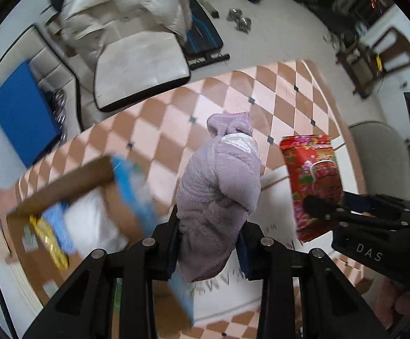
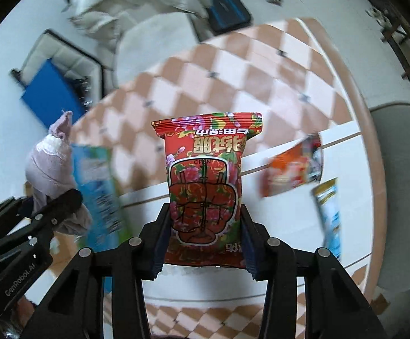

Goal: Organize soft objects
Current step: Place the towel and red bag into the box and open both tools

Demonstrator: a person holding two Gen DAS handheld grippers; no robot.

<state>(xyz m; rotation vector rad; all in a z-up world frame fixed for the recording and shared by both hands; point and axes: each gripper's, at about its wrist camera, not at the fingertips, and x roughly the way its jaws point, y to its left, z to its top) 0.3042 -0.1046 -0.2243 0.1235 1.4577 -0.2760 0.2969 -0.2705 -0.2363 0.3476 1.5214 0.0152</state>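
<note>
Both tongs loaded and held above the checkered table (image 1: 176, 107).

Your left gripper (image 1: 209, 243) clenches the lilac fleece bundle (image 1: 219, 186); it droops and could slip. Your right gripper (image 2: 202, 237) grasps the red floral packet (image 2: 205, 180). The cardboard box (image 1: 72, 186) seems, through blur, to hold white and blue soft goods.

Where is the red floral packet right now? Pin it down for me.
The red floral packet is clamped in the right gripper, held above the checkered table. From the left wrist view it sits right of the purple cloth held by the left gripper.
</note>
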